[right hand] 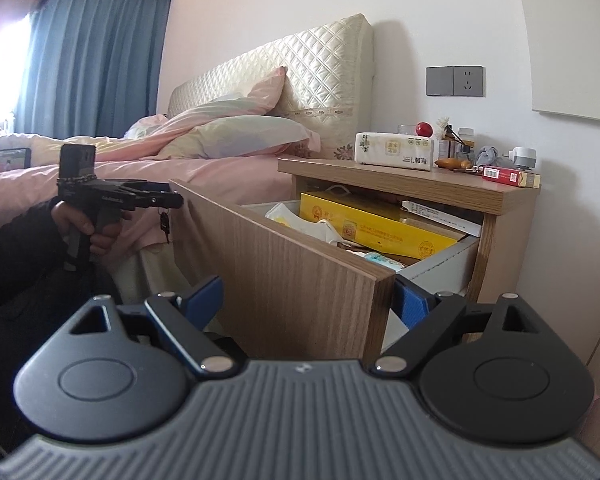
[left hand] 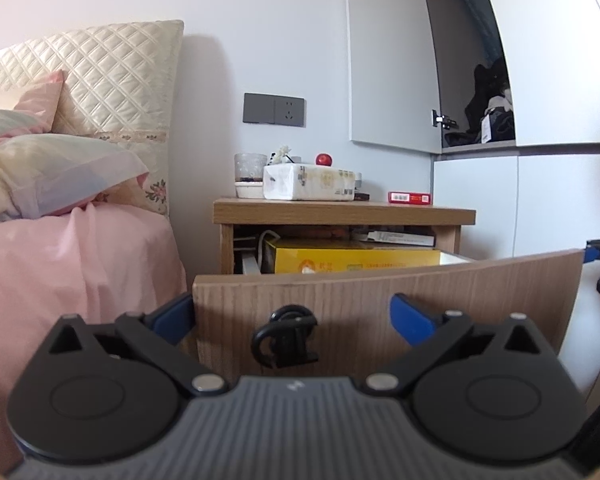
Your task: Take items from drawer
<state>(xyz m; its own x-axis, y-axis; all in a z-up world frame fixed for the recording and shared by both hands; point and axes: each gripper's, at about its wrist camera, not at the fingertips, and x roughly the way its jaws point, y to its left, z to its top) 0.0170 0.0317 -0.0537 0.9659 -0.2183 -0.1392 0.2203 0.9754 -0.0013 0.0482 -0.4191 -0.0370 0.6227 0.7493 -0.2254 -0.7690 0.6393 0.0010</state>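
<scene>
While drawer [right hand: 284, 256] stands pulled out w/ front edge clear, both grippers' fingers spread wide: left gripper [left hand: 292, 316], right gripper [right hand: 306, 300]

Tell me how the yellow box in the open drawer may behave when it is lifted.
The yellow box looks like flat, rigid cardboard, so it probably stays stiff. It is long, so a grip at one end may tilt it. A paper lying on it could slide off.

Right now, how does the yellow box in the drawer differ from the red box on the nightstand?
The yellow box is much larger; the red box is small and slim. The yellow box lies inside the open drawer, partly covered by papers and partly under the nightstand top; the red box sits in the open on that top, near its right edge. Both are flat rectangular cartons with printed labels.
</scene>
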